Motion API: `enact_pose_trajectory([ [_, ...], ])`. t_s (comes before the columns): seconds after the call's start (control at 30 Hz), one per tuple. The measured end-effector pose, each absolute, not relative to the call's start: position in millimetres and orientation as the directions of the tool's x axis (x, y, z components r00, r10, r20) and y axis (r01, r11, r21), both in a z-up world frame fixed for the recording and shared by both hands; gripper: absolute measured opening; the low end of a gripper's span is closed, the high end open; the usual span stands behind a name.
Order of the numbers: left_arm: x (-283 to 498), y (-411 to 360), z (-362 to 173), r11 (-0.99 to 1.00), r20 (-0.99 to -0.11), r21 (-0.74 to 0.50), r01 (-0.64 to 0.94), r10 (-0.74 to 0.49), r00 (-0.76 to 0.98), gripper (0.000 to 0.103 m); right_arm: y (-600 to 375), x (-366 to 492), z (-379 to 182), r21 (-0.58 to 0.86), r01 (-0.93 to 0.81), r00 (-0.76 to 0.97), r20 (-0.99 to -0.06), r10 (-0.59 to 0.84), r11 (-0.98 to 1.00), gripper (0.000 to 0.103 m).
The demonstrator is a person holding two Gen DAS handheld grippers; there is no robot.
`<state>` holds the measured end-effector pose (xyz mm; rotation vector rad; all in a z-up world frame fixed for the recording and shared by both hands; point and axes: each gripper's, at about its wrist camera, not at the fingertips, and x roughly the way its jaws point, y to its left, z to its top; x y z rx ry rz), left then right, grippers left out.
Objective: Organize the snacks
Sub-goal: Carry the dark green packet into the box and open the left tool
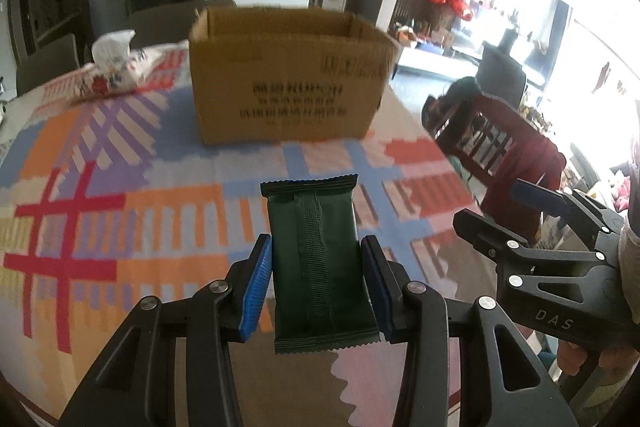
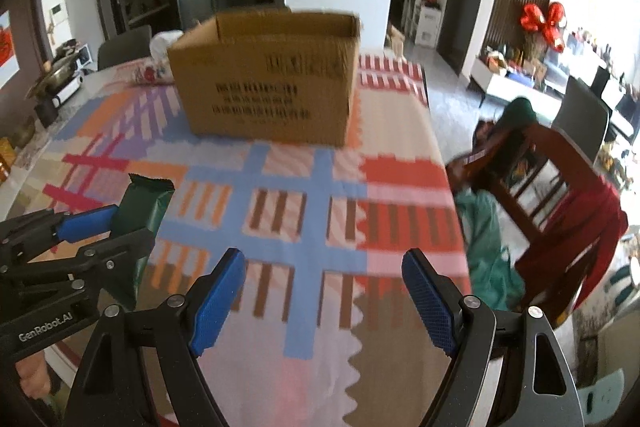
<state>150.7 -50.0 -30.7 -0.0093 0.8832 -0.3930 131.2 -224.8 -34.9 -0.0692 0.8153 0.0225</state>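
Note:
My left gripper is shut on a dark green snack packet, held above the table with its seam side up. The packet also shows in the right wrist view, between the left gripper's blue pads. An open cardboard box stands on the far half of the table, straight ahead; it also shows in the right wrist view. Its inside is hidden. My right gripper is open and empty above the table's near right part. It shows in the left wrist view at the right.
The table wears a colourful patterned cloth. A white patterned bag lies at the far left beside the box. A wooden chair with red cloth stands right of the table's edge. Pots sit on a counter at the far left.

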Motion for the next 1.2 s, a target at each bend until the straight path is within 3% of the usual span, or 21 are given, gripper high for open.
enact_pose_trajectory([
  [0.67, 224.3, -35.0, 44.9, 0.953, -0.655, -0.078, 0.292, -0.270, 0.705, 0.044, -212.7, 210.0, 28.2, -0.089, -0.050, 0.763, -0.646, -0.020, 0.995, 0.081],
  [1.2, 303.1, -52.7, 79.6, 0.947, -0.677, -0.066, 0.315, -0.274, 0.683, 0.044, -218.6, 301.7, 71.1, -0.060, -0.073, 0.707, -0.707, 0.009, 0.995, 0.081],
])
